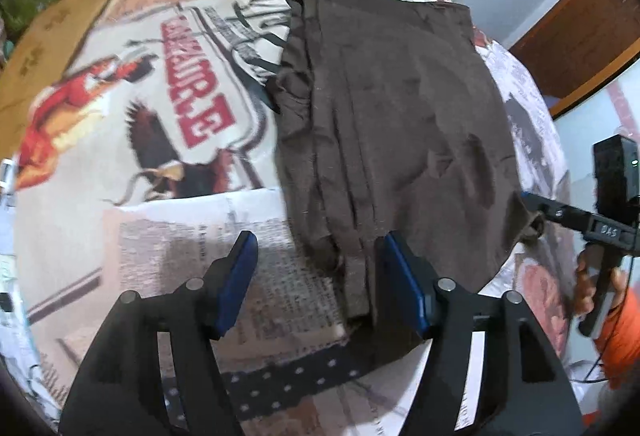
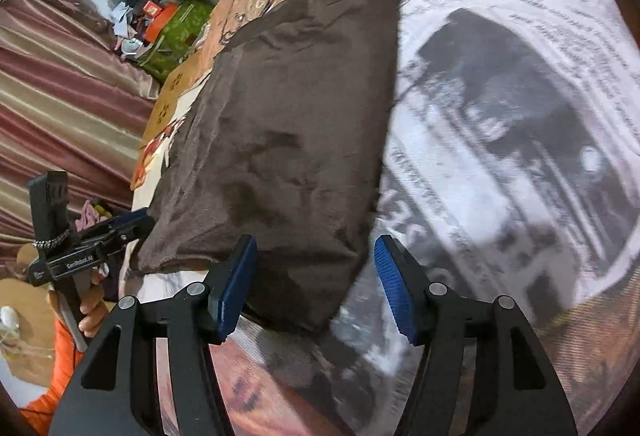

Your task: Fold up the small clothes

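A dark brown garment lies folded on a table covered with a printed newspaper-pattern cloth; it also shows in the right wrist view. My left gripper is open, its jaws astride the garment's near left corner. My right gripper is open, its jaws astride the garment's near right corner. The right gripper also shows in the left wrist view at the garment's right edge. The left gripper shows in the right wrist view at the garment's left corner.
The printed cloth spreads to the right of the garment. Striped fabric and a pile of clutter lie beyond the table's left side. A wooden door stands at the far right.
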A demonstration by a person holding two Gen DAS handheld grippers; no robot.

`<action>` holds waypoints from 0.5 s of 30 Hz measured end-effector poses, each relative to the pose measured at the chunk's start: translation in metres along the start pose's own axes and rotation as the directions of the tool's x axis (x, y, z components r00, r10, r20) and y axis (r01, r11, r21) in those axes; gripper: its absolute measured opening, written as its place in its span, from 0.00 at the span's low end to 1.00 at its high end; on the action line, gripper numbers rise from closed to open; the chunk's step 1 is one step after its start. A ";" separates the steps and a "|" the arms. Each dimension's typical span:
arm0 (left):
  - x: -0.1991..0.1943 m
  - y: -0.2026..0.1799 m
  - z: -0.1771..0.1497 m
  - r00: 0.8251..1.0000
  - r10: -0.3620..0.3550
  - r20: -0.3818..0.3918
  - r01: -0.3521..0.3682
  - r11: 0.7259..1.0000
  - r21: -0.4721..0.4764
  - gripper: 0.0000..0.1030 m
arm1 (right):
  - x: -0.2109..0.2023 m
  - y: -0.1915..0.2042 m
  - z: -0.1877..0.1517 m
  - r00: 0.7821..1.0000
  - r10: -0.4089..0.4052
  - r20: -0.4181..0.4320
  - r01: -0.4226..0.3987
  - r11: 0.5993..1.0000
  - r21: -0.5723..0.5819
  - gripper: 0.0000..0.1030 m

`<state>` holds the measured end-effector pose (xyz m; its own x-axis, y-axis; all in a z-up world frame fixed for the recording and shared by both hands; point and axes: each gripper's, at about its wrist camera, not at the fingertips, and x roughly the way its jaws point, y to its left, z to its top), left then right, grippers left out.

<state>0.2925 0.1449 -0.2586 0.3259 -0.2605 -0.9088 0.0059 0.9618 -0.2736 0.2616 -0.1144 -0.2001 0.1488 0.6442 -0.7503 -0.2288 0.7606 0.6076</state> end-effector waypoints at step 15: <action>0.012 -0.011 -0.001 0.997 -0.066 0.046 0.067 0.998 -0.012 0.15 | 0.000 -0.004 -0.009 0.999 -0.040 0.001 0.040 0.992 -0.116 0.09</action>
<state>0.2949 0.1316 -0.2668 0.3679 -0.3196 -0.8732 0.0163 0.9411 -0.3376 0.2544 -0.1183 -0.2052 0.1586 0.6134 -0.7737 -0.3324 0.7710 0.5431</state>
